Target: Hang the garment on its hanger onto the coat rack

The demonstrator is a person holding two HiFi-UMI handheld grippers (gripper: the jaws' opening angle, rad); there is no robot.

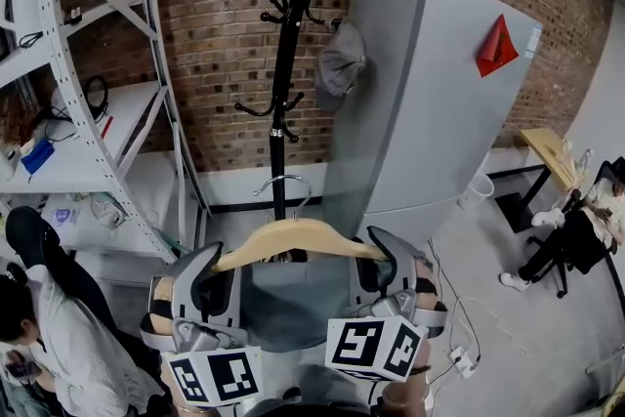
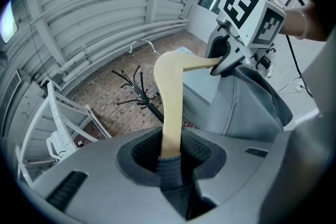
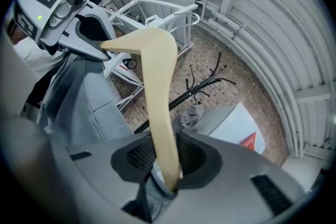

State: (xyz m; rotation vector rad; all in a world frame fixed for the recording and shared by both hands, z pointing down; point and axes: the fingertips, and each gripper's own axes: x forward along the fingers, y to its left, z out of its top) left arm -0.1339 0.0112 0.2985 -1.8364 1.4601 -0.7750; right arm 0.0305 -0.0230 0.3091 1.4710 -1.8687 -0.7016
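A pale wooden hanger (image 1: 293, 239) with a metal hook (image 1: 281, 183) carries a grey garment (image 1: 288, 303). My left gripper (image 1: 207, 269) is shut on the hanger's left end, and my right gripper (image 1: 391, 261) is shut on its right end. In the left gripper view the hanger (image 2: 170, 107) and grey cloth (image 2: 170, 176) sit between the jaws. The right gripper view shows the hanger (image 3: 157, 107) clamped the same way. The black coat rack (image 1: 290, 63) stands ahead against the brick wall, its lower hooks (image 1: 264, 110) just above the hanger's hook. A grey cap (image 1: 340, 63) hangs on it.
A white metal shelf unit (image 1: 88, 112) stands left of the rack. A grey panel (image 1: 430, 103) with a red paper shape (image 1: 495, 47) leans on the right. One person (image 1: 39, 317) is at lower left, another sits at far right (image 1: 576, 229).
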